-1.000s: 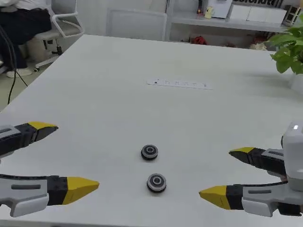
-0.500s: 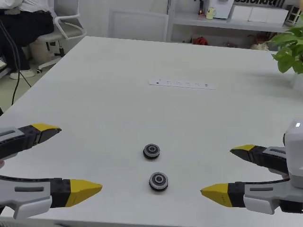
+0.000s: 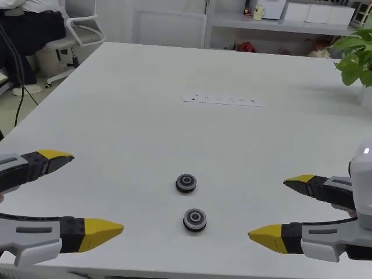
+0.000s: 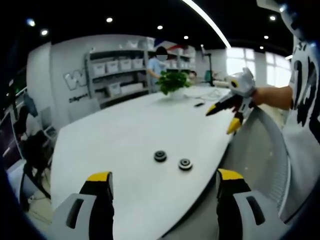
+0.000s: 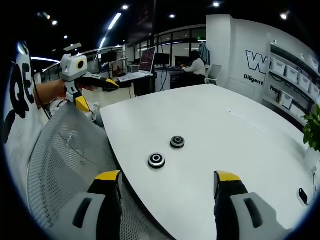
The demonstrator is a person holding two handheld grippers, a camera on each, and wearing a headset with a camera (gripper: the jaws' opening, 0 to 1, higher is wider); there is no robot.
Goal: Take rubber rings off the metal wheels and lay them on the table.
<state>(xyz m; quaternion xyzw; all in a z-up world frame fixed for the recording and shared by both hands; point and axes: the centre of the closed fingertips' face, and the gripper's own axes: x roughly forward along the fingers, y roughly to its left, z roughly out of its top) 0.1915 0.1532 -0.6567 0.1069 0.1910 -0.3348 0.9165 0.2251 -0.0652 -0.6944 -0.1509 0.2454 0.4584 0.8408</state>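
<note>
I hold a gripper in each hand, and both sets of jaws are spread wide with nothing between them. In the head view my left gripper (image 3: 87, 192) comes in from the lower left of the frame, and my right gripper (image 3: 273, 209) comes in from the lower right. Their yellow tips point in toward each other over the near edge of the white table (image 3: 145, 116). The two metal wheels lie flat on the table between the grippers, in the lower middle of the frame, and neither gripper touches them. The far wheel (image 3: 186, 183) is a bit higher in the frame. The near wheel (image 3: 194, 220) is just below it and a touch to the right, close by but not touching. The rubber rings (image 3: 186, 190) look like dark bands around the wheels (the middles look lighter and shiny), and both are on their wheels. In the left gripper view the wheels sit side by side in the middle of the picture, above the gap between my jaws, and my right gripper shows at the upper right. In the right gripper view they sit in the middle too, and my left gripper shows at the upper left. A white power strip (image 3: 224, 100) lies farther back on the table, above the wheels in the head view. Green plant leaves (image 3: 356, 55) peek in at the upper right edge, and an office chair (image 3: 81, 29) stands off the table at the upper left.
</note>
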